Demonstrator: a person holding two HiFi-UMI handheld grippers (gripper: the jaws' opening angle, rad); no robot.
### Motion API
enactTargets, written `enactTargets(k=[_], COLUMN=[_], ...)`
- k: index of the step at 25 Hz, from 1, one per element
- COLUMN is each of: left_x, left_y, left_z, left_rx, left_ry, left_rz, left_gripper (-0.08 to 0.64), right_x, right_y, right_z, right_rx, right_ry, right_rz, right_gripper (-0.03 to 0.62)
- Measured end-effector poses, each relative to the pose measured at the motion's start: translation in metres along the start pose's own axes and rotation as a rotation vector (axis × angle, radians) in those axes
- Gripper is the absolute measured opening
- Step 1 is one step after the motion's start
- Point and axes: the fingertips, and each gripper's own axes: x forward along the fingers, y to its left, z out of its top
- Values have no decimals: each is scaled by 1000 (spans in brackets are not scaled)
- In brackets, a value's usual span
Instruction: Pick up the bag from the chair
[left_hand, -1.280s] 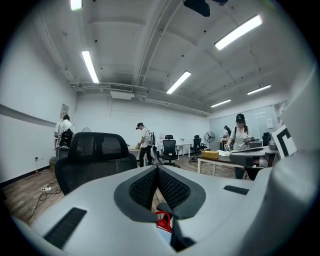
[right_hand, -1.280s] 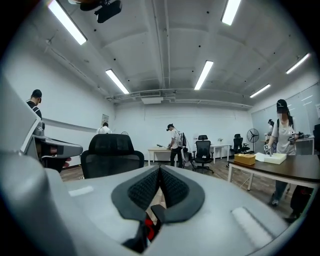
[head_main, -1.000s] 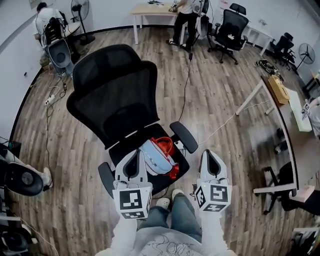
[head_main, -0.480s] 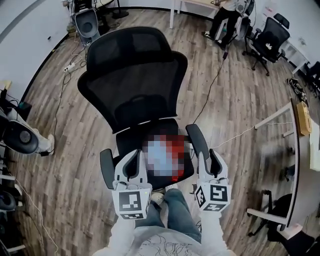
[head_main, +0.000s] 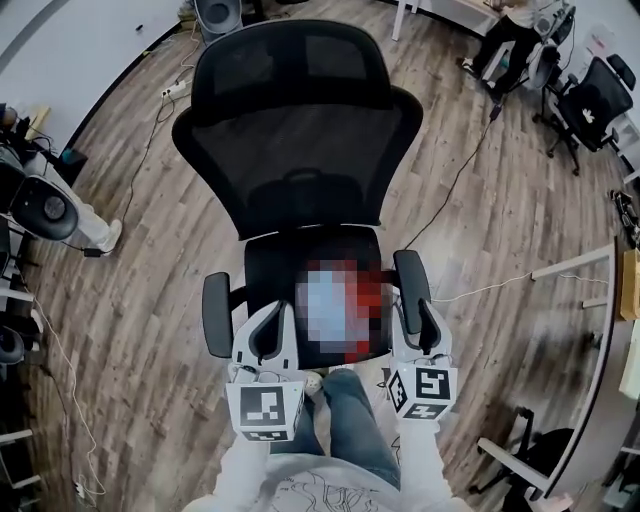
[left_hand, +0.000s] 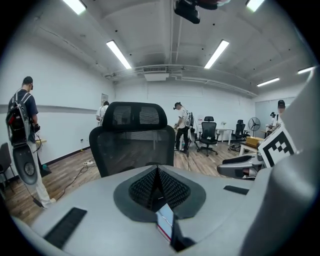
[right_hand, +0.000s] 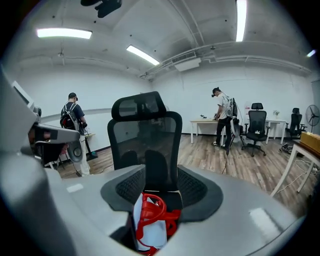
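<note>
Wood-plank flooring (head_main: 130, 250) fills an open office, with desks and other people well off at the edges. At its middle stands the black mesh-backed chair (head_main: 300, 150), facing the person, its seat (head_main: 270, 265) flanked by a left armrest (head_main: 216, 315) and a right armrest (head_main: 410, 280). The bag (right_hand: 152, 234) lies on the seat, toward its front and right half. The head view shows it only as a smeared pale and red patch, so its long axis cannot be read there. In the right gripper view it looks to run roughly front to back along the seat. The left gripper (head_main: 268, 312) hangs at the seat's front edge, left of the bag, with its jaws clenched together on nothing. The right gripper (head_main: 420, 318) sits just over the front of the right armrest. Its jaws have just been opening and now stand wide, and they frame the bag without touching it. The bag's red handles (right_hand: 167, 218) stand up on the side facing that gripper. The right hand therefore seems the nearer and readier one: the bag lies ahead of it, lower and slightly inward, and the handles look like the likeliest thing to grasp.
</note>
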Motion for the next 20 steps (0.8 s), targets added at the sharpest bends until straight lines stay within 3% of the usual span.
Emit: enactTargets(k=[9,20], left_x=[21,25], left_y=[20,32], left_z=[-34,-77], left_rx=[-36,-80], left_ry=[79,158], left_rz=[59,116], left_gripper=[5,5], right_x=[56,98], right_y=[6,-4], right_z=[-48,-117], right_rx=[3,41], right_ry=[119,254], right_rz=[60,60], right_gripper=[195,193])
